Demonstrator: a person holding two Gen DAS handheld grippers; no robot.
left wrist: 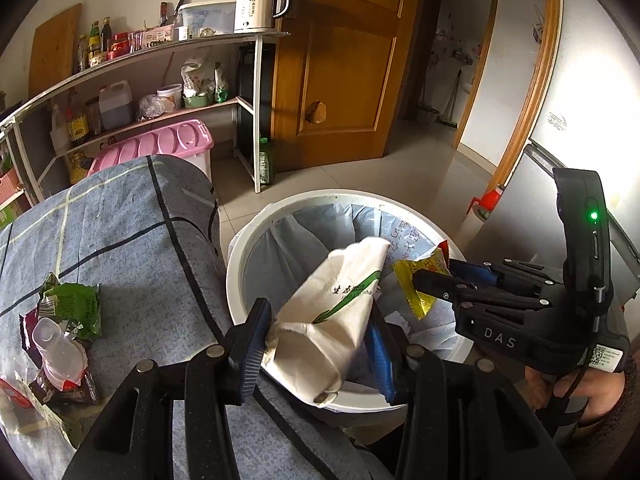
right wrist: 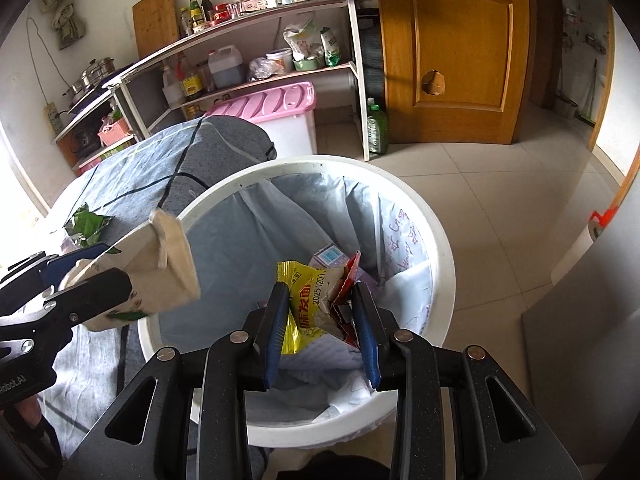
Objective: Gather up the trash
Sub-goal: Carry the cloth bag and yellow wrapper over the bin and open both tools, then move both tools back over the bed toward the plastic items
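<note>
A round white plastic trash bin [right wrist: 440, 264] lined with a pale blue bag is standing beside the blue-grey checked cloth-covered desk [left wrist: 132, 240]. Over it, the left claw [left wrist: 316, 340] is clamping a crumpled white paper cup [left wrist: 336, 300]; the right claw [right wrist: 320, 320] is pinching a yellow foil wrapper [right wrist: 304, 296]. More wrappers [left wrist: 64, 320] are lying on the desk.

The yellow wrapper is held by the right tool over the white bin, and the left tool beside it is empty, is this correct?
Not quite. The left tool is not empty: it is shut on a crumpled paper cup, as the left wrist view shows. The rest holds: the right tool grips the yellow wrapper over the white bin.
</note>
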